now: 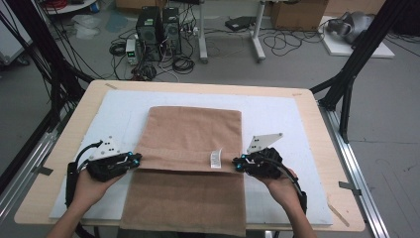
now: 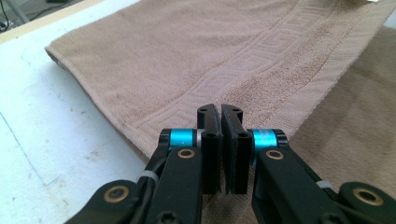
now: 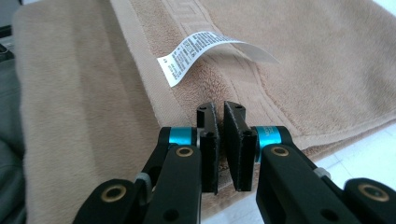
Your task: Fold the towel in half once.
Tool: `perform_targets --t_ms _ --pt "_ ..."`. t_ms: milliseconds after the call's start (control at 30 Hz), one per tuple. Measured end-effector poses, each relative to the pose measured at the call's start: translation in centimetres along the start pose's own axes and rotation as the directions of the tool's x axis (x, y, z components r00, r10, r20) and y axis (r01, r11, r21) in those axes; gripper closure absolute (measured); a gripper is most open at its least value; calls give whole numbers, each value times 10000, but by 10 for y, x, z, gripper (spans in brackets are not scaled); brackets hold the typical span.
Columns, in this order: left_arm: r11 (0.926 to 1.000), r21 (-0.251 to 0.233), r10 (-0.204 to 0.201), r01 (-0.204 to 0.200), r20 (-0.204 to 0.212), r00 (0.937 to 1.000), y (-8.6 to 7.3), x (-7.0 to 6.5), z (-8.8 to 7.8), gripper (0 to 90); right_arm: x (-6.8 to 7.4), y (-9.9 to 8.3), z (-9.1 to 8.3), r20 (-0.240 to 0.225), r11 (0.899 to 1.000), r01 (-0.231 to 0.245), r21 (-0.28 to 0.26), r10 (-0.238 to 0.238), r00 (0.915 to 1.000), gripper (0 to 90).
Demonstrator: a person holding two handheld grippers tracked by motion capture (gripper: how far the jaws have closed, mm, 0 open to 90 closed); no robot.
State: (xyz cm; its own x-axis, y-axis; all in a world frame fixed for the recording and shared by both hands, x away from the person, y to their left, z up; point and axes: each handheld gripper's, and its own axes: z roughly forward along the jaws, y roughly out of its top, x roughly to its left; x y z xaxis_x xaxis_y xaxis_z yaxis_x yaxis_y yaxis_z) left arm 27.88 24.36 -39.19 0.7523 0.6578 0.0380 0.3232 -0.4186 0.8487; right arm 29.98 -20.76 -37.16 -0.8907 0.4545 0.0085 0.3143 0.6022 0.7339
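A tan towel (image 1: pixel 193 129) lies folded on a white mat (image 1: pixel 277 114), its upper flap ending in a hem across the middle. A white care label (image 1: pixel 215 158) sticks up from that hem near its right end. My left gripper (image 1: pixel 137 158) is shut at the hem's left corner. In the left gripper view its jaws (image 2: pixel 220 109) are pressed together over the towel (image 2: pixel 163 56) edge. My right gripper (image 1: pixel 236 164) is shut at the hem's right corner. In the right gripper view the towel (image 3: pixel 317 70) puckers towards the closed gripper (image 3: pixel 220 107), just below the label (image 3: pixel 201 49).
The mat rests on a wooden table (image 1: pixel 79 114), and the towel's near end hangs over the front edge. Black frame legs (image 1: pixel 346 94) stand at both sides. On the floor beyond are computer towers (image 1: pixel 158 32), cables and cardboard boxes.
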Motion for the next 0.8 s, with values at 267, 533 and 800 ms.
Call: perform_targets --t_ms 267,533,800 --pt "9980 -202 599 -599 34 9982 8 -22 -29 862 20 7 -23 -120 9982 559 -228 -562 9983 843" --pt "9949 -293 995 -966 1226 9875 -5 -60 -72 788 56 -4 -56 -1540 9868 1463 -701 -1556 9757 774" --pt "9967 -73 811 -808 928 9924 -23 -48 -47 642 42 -21 -22 -1615 9965 767 -323 -810 9835 633"
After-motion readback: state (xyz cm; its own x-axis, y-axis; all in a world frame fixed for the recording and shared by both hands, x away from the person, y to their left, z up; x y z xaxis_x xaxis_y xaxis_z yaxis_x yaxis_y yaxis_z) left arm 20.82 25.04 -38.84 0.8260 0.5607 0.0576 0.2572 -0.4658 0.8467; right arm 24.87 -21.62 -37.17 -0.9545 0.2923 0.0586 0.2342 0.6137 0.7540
